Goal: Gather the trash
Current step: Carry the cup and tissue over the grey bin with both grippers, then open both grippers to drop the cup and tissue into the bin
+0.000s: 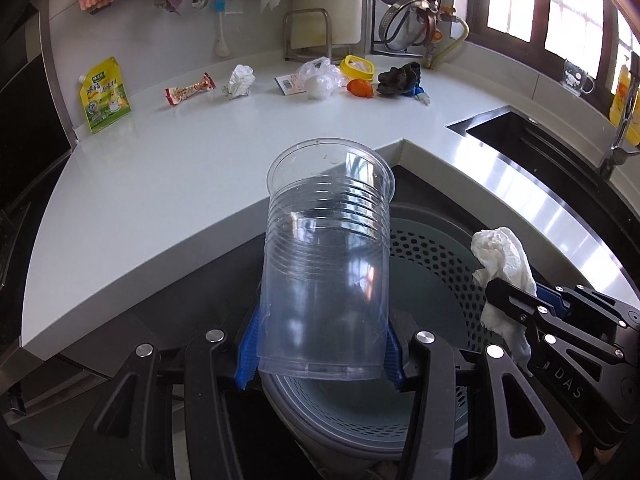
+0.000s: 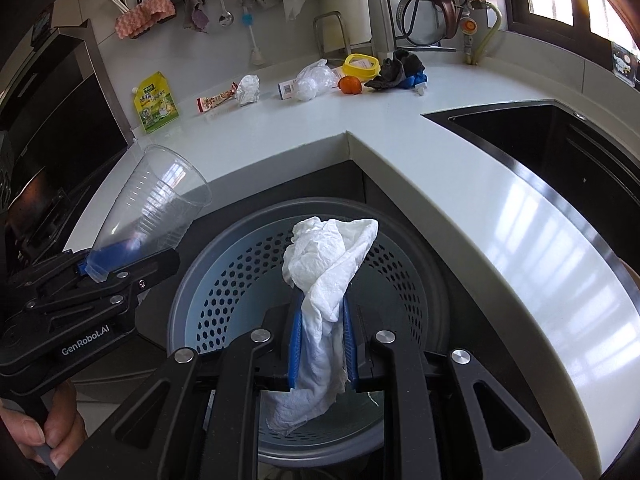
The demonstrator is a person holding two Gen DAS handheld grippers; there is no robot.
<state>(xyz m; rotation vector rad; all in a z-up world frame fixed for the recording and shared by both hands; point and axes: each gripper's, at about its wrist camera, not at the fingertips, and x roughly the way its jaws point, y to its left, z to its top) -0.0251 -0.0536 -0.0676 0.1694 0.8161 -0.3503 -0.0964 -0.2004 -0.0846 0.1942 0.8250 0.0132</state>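
My left gripper (image 1: 320, 364) is shut on a clear plastic cup (image 1: 326, 264), held over a round perforated trash bin (image 1: 436, 256); the cup also shows in the right wrist view (image 2: 156, 208). My right gripper (image 2: 322, 344) is shut on a crumpled white tissue (image 2: 328, 264) above the same bin (image 2: 224, 300); the tissue shows in the left wrist view (image 1: 504, 268). More trash lies on the white counter at the back: a snack wrapper (image 1: 190, 90), a crumpled paper ball (image 1: 240, 82), a plastic bag (image 1: 320, 78).
A yellow-green pouch (image 1: 105, 96), an orange fruit (image 1: 360, 88), a yellow lidded box (image 1: 357, 67) and a dark cloth (image 1: 400, 78) sit on the counter (image 1: 180, 168). A black sink (image 2: 560, 148) lies to the right. Utensils hang on the back wall.
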